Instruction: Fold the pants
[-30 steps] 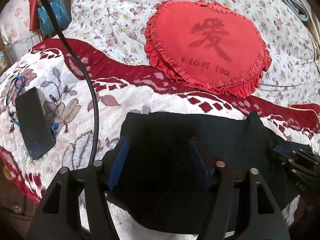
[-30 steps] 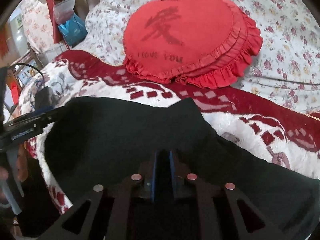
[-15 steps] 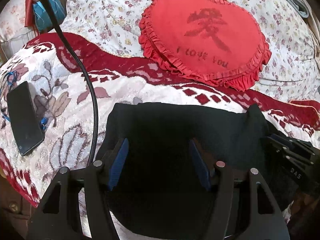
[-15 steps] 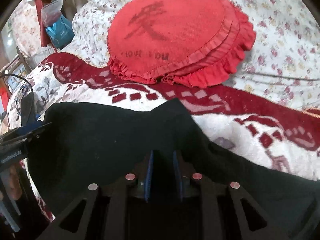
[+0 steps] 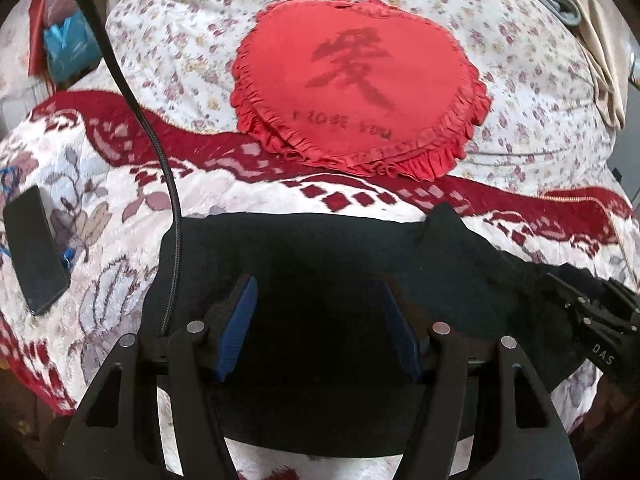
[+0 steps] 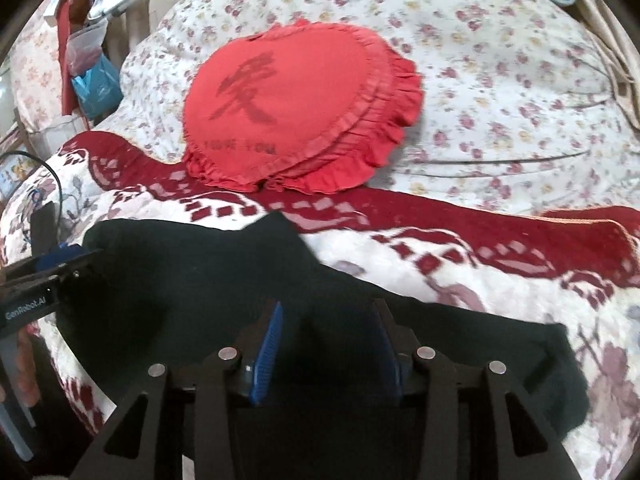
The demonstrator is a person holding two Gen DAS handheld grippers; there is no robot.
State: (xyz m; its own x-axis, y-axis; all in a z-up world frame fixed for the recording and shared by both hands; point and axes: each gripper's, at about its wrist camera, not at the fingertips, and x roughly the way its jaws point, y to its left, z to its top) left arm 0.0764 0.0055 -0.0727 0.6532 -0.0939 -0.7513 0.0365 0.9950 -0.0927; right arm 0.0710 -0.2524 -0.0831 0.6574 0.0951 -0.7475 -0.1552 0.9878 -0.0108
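Observation:
Black pants [image 5: 320,248] lie folded on the red and white blanket [image 5: 120,208] near the bed's front edge. My left gripper [image 5: 318,292] hovers over the left part of the pants, its blue pads [image 5: 240,320] wide apart, open. My right gripper [image 6: 326,312] is over the right part of the pants [image 6: 180,264]. Its jaws are opening, with dark cloth below them and nothing pressed by the pads [image 6: 270,340]. Each gripper shows at the edge of the other's view: right gripper [image 5: 592,320], left gripper [image 6: 40,276].
A red heart cushion [image 5: 356,84] rests on the floral duvet [image 5: 520,80] behind the pants. A black phone [image 5: 34,252] lies on the blanket at the left. A black cable [image 5: 160,152] hangs across the left wrist view. Bags [image 6: 94,76] stand beside the bed.
The right jaws, shut on a fold of the pants a second ago, have spread apart and let it go. Both grippers have shifted slightly over the pants.

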